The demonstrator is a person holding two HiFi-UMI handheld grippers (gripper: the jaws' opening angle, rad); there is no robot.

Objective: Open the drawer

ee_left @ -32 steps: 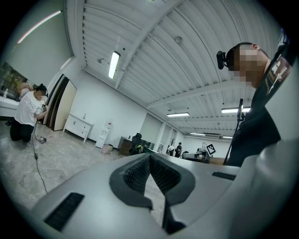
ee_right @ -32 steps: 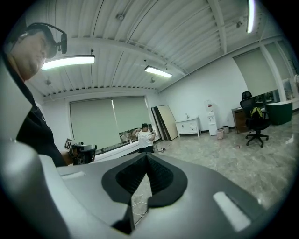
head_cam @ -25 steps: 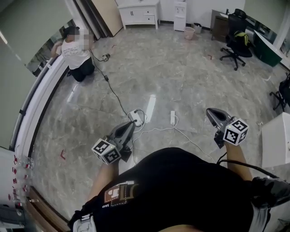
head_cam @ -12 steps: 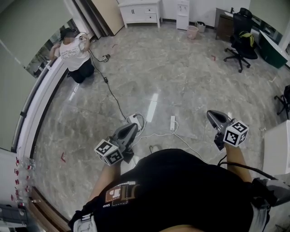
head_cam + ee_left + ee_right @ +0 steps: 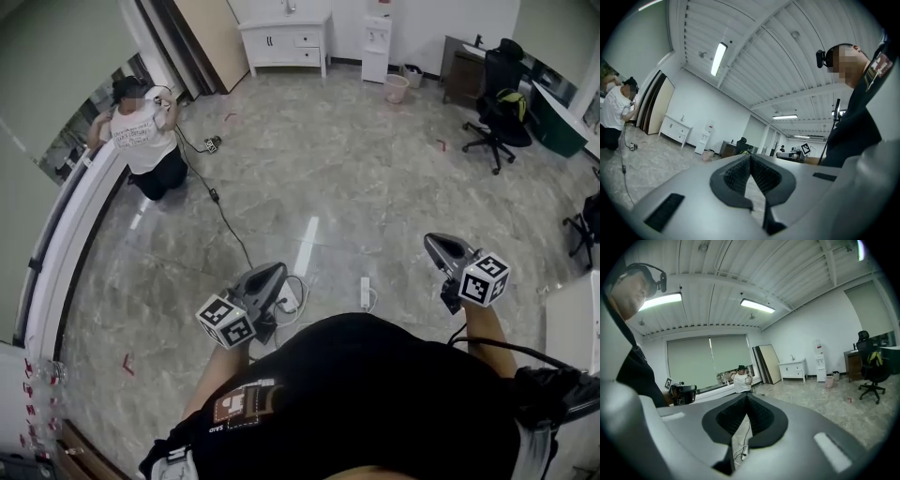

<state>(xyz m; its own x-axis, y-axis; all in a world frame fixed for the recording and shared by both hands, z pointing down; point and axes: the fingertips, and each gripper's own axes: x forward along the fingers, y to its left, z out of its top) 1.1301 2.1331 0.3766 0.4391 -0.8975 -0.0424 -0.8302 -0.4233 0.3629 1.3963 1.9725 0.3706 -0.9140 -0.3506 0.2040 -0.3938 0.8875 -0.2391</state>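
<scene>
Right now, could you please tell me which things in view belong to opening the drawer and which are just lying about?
For the job:
white drawer cabinet at the far end
left gripper, jaws shut and empty
right gripper, likewise

Just lying about:
power strip
black cable
pink bin
office chair
water dispenser
</scene>
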